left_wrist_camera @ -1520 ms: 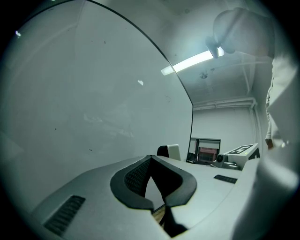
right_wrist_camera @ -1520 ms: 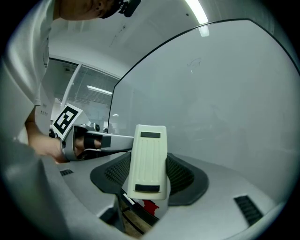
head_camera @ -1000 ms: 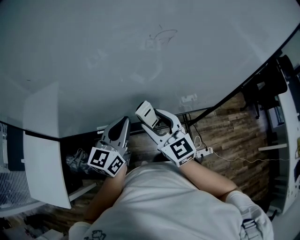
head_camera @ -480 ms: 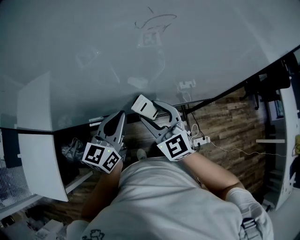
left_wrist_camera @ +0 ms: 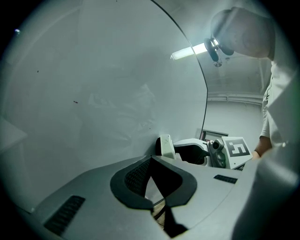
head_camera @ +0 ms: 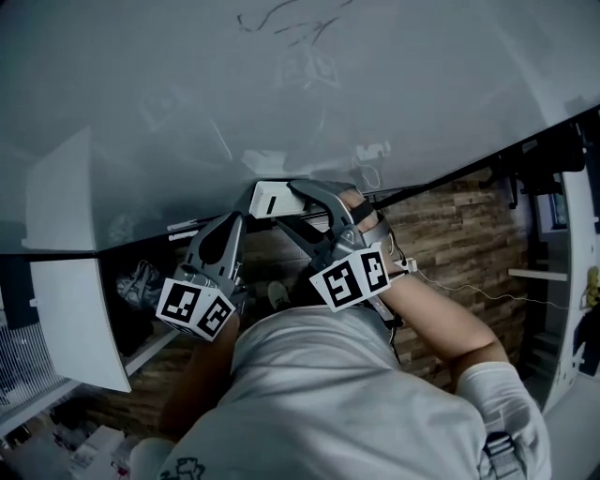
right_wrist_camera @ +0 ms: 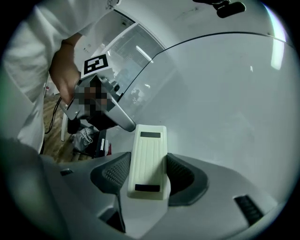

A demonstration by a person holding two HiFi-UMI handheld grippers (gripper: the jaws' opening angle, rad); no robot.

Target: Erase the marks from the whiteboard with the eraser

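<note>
Whiteboard (head_camera: 187, 84) fills the upper part of the head view, pale and glossy, with thin dark marks (head_camera: 291, 21) scribbled near its top edge. Right gripper (head_camera: 281, 202) has its jaws clamped on the long sides of a cream, ribbed eraser (right_wrist_camera: 148, 159), held by the board's lower edge, well below the marks. Left gripper (left_wrist_camera: 152, 180) sits just beside it, jaws closed together and holding nothing.
</note>
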